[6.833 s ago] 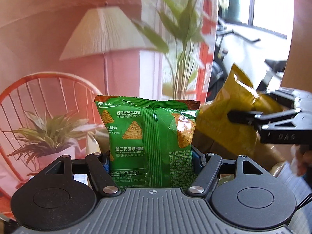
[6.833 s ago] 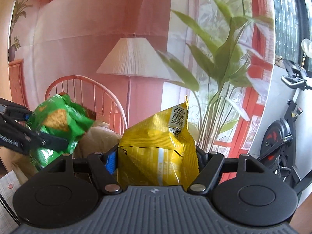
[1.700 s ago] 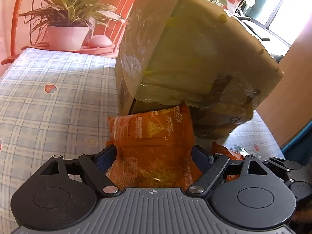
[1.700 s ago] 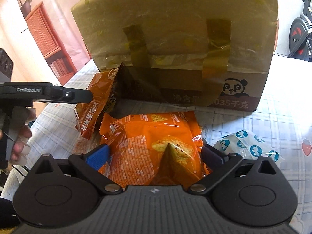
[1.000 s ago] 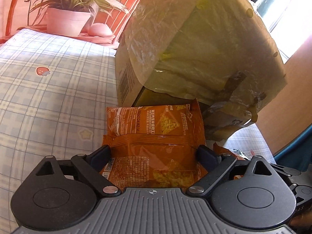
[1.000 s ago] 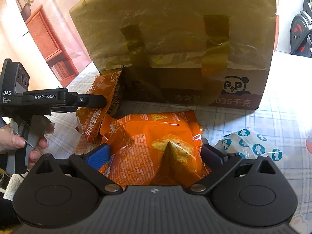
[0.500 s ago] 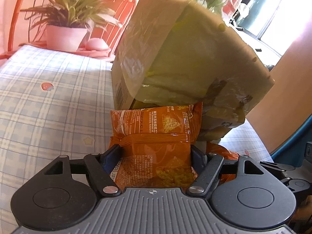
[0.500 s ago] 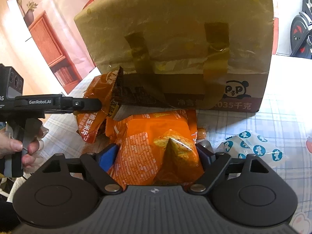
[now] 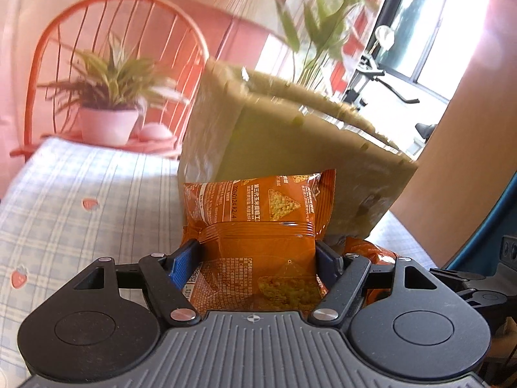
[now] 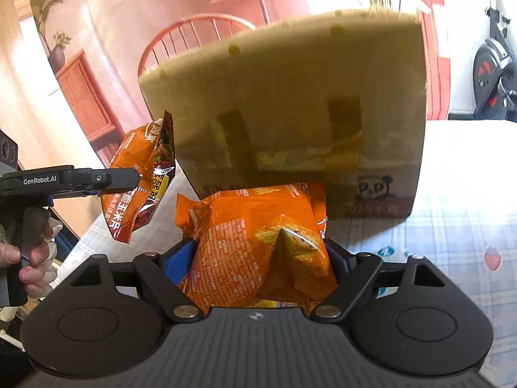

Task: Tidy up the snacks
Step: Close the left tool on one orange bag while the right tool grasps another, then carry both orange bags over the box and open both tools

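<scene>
My left gripper [image 9: 257,252] is shut on an orange corn-chip bag [image 9: 258,216] and holds it up off the table, in front of the tall brown paper bag [image 9: 290,148]. The same gripper [image 10: 129,174] and its bag [image 10: 139,177] show at the left of the right wrist view. My right gripper [image 10: 260,252] is shut on a second orange chip bag [image 10: 258,239], lifted in front of the paper bag [image 10: 290,97], which has tape strips and a panda print.
The table has a blue-and-white check cloth [image 9: 80,200] with strawberry prints. A potted plant [image 9: 110,110] on an orange chair stands behind the table at the left. A small white-and-blue packet [image 10: 386,251] lies on the cloth by the right gripper.
Both grippers closed on the orange bags and lifted them off the table. The views have tilted up, so the paper bag's top edge and the room behind now show.
</scene>
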The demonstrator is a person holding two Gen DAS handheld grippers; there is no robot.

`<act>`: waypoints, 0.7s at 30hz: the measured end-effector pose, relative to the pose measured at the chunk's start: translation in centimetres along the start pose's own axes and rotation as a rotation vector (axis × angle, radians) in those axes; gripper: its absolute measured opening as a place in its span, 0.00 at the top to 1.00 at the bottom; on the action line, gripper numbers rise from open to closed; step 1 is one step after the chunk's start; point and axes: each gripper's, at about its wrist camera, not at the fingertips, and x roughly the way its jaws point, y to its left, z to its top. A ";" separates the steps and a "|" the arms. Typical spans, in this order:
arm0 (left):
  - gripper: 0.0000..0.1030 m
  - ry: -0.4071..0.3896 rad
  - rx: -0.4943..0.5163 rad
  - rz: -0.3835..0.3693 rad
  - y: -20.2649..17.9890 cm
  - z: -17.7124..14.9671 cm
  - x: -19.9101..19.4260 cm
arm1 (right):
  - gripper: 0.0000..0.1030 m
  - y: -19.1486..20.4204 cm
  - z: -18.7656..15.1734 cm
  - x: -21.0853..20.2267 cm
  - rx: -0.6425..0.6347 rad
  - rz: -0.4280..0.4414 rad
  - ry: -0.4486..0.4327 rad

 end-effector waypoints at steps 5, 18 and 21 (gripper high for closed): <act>0.26 -0.041 0.024 -0.003 -1.4 0.8 -1.5 | 0.18 1.0 1.0 -1.8 -0.047 -0.016 -0.070; 0.25 -0.123 0.062 -0.044 -4.3 3.0 -4.4 | 0.18 1.6 3.3 -5.9 -0.088 -0.020 -0.215; 0.25 -0.144 0.077 -0.052 -5.0 4.0 -4.7 | 0.18 1.6 4.3 -7.0 -0.093 -0.014 -0.250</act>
